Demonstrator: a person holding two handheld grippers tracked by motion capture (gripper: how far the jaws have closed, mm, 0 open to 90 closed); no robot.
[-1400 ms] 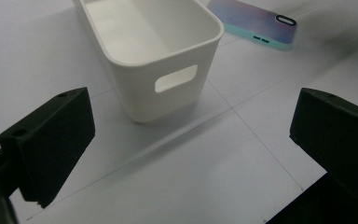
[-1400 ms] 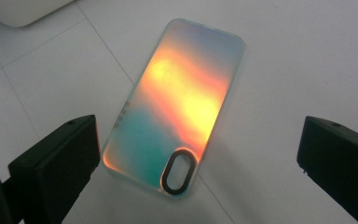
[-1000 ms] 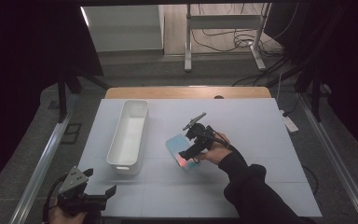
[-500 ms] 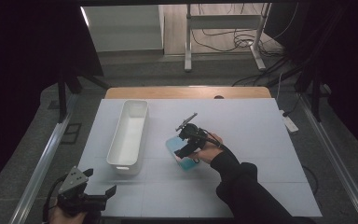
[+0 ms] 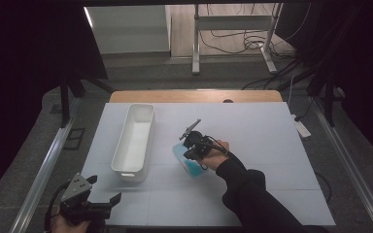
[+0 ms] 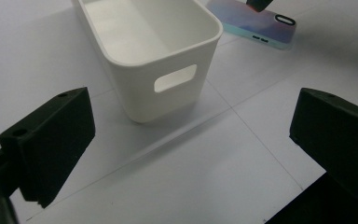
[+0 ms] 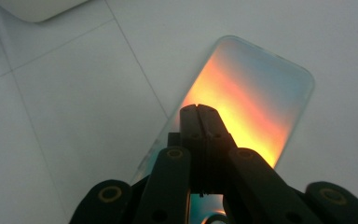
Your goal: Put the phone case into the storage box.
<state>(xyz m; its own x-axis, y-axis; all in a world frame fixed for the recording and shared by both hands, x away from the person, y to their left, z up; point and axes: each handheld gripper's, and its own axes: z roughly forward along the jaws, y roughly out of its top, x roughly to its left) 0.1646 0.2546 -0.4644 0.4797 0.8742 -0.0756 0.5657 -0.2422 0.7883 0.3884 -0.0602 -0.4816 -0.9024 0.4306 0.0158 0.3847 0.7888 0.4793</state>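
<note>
High view: one white bin (image 5: 135,141) lies lengthwise on the white table (image 5: 272,145), and one phone case (image 5: 188,162) lies flat just to its right, beneath the right gripper (image 5: 190,145). Right gripper view: the jaws have just been closing and now meet, pads together above the iridescent orange-and-blue case (image 7: 256,107); whether they pinch its edge cannot be told. Left gripper (image 5: 108,200), near the table's front left corner, stands wide and empty. No writing is legible.

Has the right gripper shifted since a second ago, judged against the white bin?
Yes. The right gripper has edged slightly left toward the white bin, its jaws just closing together over the phone case.
</note>
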